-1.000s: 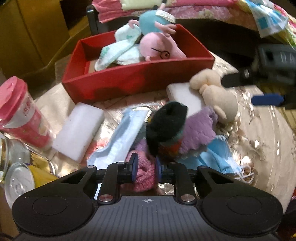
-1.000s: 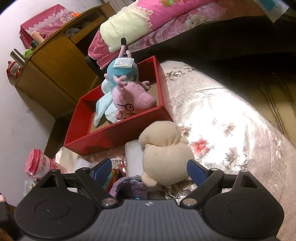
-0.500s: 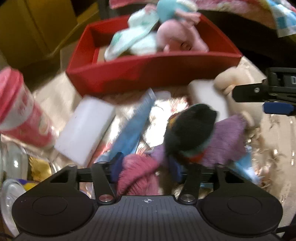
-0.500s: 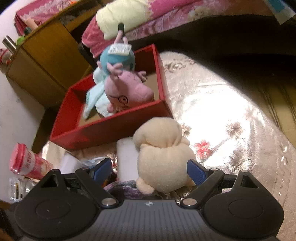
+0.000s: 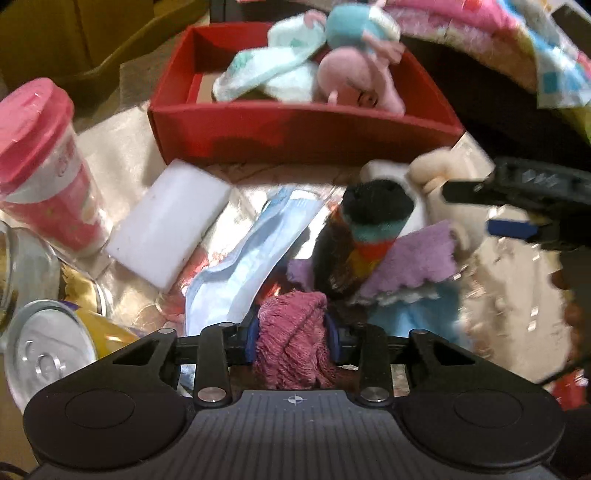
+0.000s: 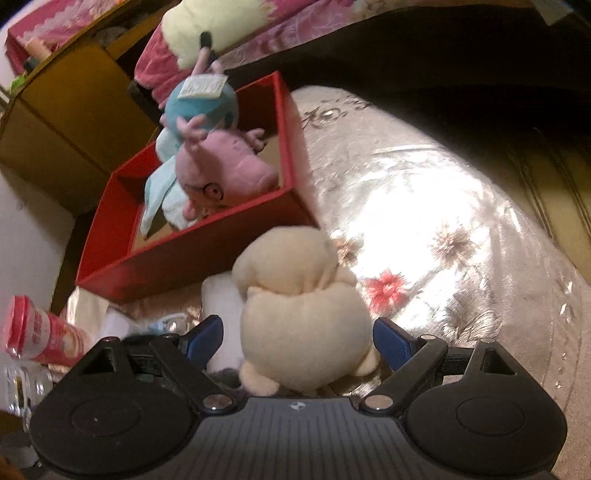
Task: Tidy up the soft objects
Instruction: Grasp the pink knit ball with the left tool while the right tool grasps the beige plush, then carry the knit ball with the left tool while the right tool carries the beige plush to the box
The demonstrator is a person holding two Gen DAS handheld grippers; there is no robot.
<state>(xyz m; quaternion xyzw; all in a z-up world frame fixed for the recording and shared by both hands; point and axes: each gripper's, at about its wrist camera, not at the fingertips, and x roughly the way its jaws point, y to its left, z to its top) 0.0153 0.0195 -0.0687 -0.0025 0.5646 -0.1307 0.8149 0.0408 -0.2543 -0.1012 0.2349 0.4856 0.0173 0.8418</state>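
Observation:
My left gripper [image 5: 292,334] is closing, its blue pads pressing both sides of a pink knitted cloth [image 5: 291,354] at the near edge of the pile. Behind the cloth lie a black sock with coloured stripes [image 5: 369,218], a purple cloth [image 5: 417,258] and a blue face mask [image 5: 255,266]. My right gripper [image 6: 298,339] is open, its pads straddling a cream plush toy [image 6: 299,306] without touching it. The red box [image 5: 295,129] at the back holds a pink plush [image 5: 354,85], a teal plush [image 5: 354,29] and pale green cloths.
A white sponge [image 5: 170,225] lies left of the mask. A pink-lidded cup [image 5: 40,166] and a drink can [image 5: 48,354] stand at the left edge. The shiny floral tablecloth [image 6: 443,221] spreads to the right. A wooden cabinet [image 6: 74,110] and a bed [image 6: 295,22] lie beyond.
The left gripper opened, shifted over the pink knitted cloth and now closes on it. The right gripper came down closer around the cream plush, still open.

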